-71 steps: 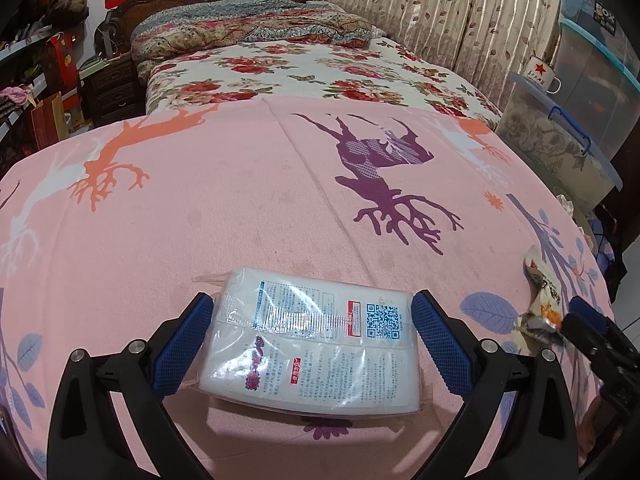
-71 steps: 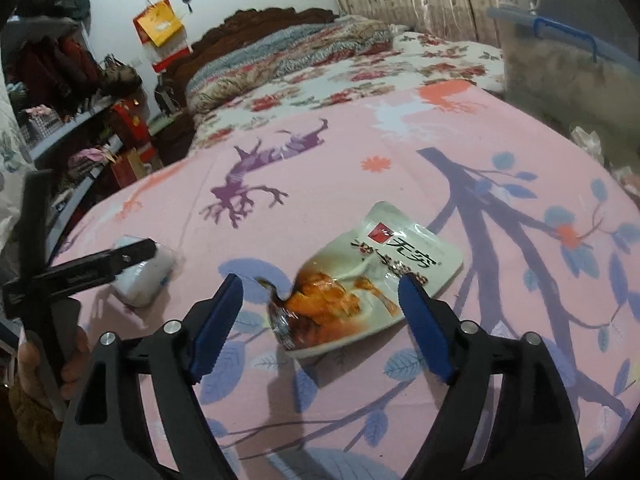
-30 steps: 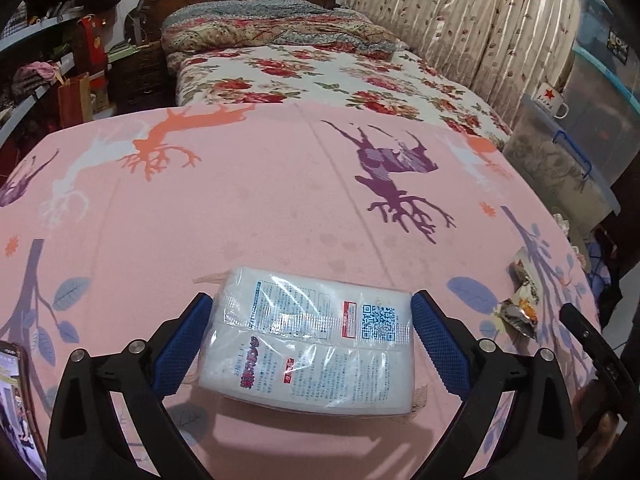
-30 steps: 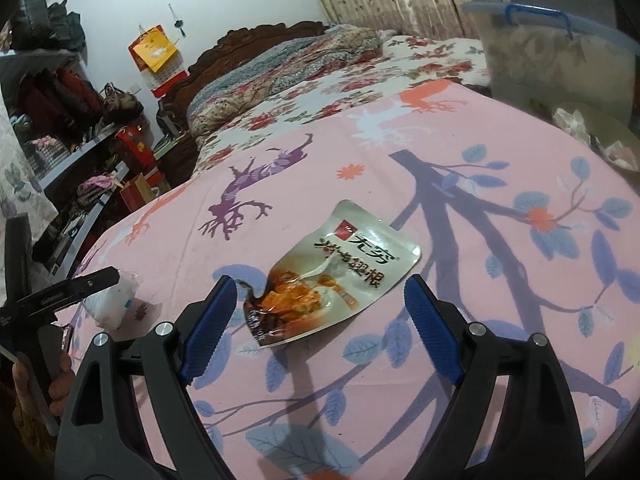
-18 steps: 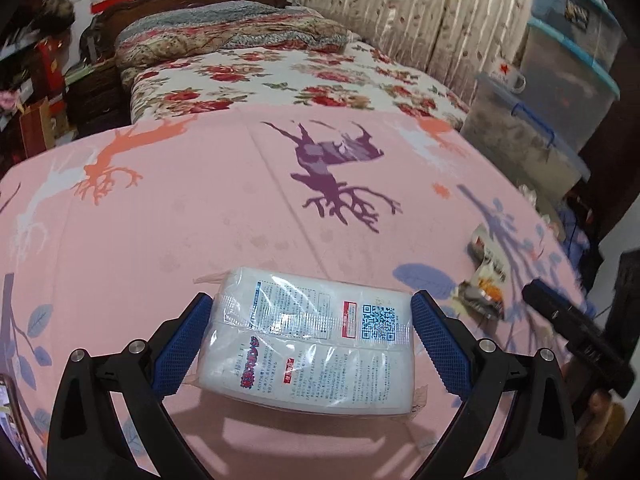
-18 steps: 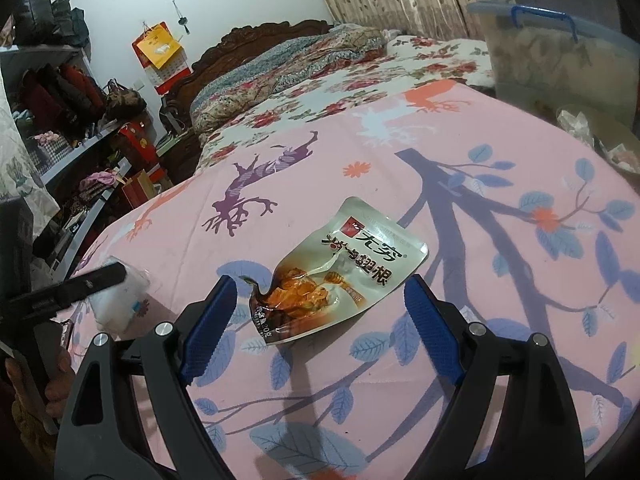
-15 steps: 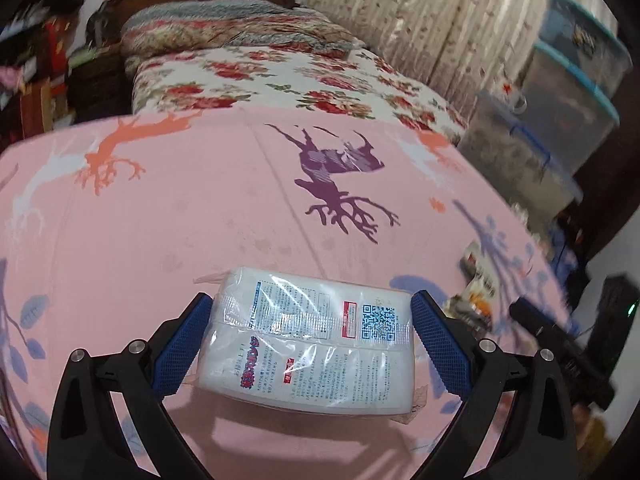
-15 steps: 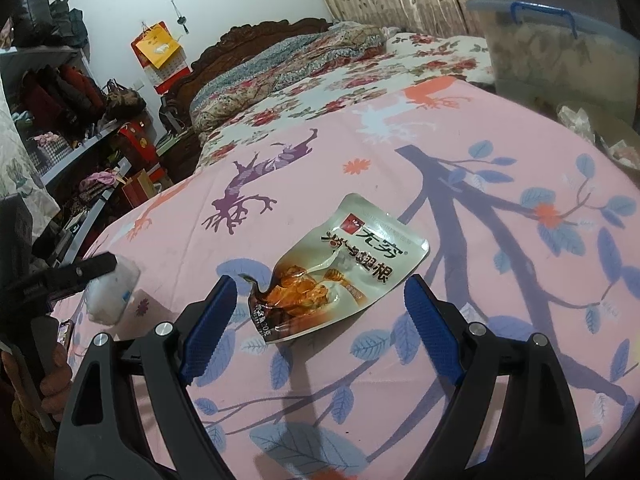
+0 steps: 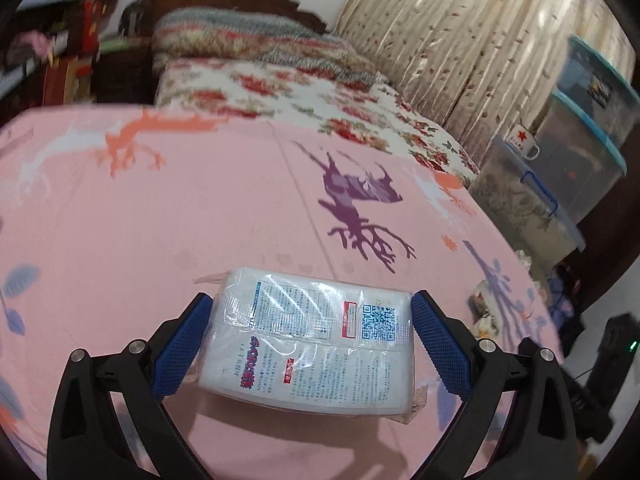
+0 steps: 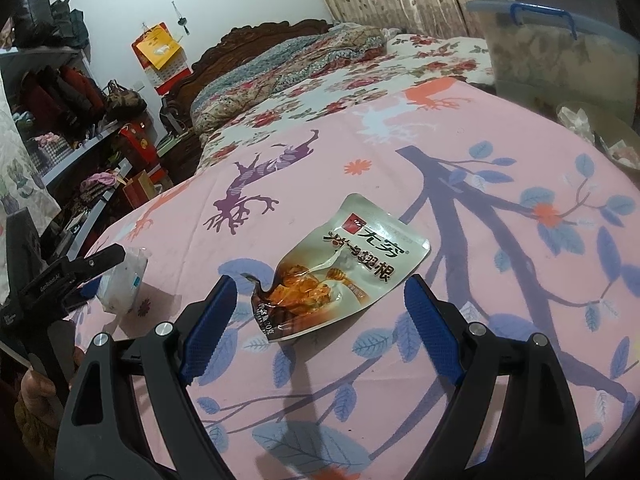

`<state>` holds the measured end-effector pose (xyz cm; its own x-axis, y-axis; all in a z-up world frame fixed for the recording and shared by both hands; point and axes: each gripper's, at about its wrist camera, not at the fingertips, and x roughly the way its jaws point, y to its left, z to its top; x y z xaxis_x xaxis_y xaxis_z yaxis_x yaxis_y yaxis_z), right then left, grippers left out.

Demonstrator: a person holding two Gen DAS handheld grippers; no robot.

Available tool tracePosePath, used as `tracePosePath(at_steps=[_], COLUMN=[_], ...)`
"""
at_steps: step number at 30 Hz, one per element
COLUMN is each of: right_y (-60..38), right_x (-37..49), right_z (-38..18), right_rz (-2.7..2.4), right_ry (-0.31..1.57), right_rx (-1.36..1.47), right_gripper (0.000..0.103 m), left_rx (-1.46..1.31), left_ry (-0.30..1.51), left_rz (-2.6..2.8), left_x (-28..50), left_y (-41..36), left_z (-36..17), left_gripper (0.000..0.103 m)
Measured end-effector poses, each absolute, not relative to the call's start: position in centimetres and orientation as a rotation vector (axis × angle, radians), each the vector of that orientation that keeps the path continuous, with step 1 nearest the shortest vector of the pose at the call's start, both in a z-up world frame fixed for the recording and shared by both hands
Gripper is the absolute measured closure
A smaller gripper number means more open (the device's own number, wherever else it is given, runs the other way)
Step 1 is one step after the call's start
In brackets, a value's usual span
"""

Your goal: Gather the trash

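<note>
Pouch (image 10: 344,268) is seen flat on the pink sheet (image 10: 500,320), just ahead of the right gripper (image 10: 316,316), between the lines of its two blue pads and slightly beyond their tips. Its long axis runs from about 7 o'clock (torn, crumpled end, nearest the left pad) to 1 o'clock (flat printed end). No pad contact with it is seen. The right gripper is spread wide and holds nothing; the gap is judged ample for the pouch's short side, so a short advance toward 12 o'clock and down is likely what the grasp turns on. The right hand is plainly the nearer one.

Tissue pack (image 9: 308,340) is clamped across its long side by the left gripper (image 9: 308,344), both pads pressed against its ends; it is carried clear of the sheet, a shadow lying beneath it. In the right view the same pack (image 10: 124,280) appears at 9 o'clock, well apart from the pouch.

A lidded bin (image 10: 560,52) stands beyond the bed at 1 o'clock.
</note>
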<state>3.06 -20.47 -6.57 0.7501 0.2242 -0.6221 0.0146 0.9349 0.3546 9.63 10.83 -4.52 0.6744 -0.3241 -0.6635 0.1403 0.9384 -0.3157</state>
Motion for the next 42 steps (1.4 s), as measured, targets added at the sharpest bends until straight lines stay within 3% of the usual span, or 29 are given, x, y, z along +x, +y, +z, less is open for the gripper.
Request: tracePosePath(at_steps=[8,13,19,26,35,42], right_y=[-17.5,-13.3,-9.4,-4.9,-8.1,-11.8], right_x=[3.3,5.9,7.7,3.2,3.1,2.9], right_z=[-4.9,-3.4,-3.9,-6.2,-6.1,-5.2], right_rz=[0.212,0.334,0.436,0.589,0.530,0.442], right_ry=[0.685,0.705,0.750,0.791,0.795,0.729], right_rx=[0.236,0.098,0.089,-0.106,0.017,0.079], right_gripper=[0.019,0.035,0.038,0.039,0.038,0.038], left_rx=[-0.254,-0.278,-0.306,-0.416,-0.434,-0.253], left_ry=[0.808,0.822,0.841,0.867,0.831,0.904], left_rz=[-0.293,-0.428,-0.493,-0.463,-0.356,-0.211], left_x=[9.8,8.9,8.3,9.4,8.6,5.5], left_y=[11.0,10.3,9.5,11.6,15.0,14.2], left_z=[-4.2,-3.6,-3.6,-4.3,-2.4,-2.3], left_gripper=[0.009,0.009,0.009,0.009,0.009,0.009])
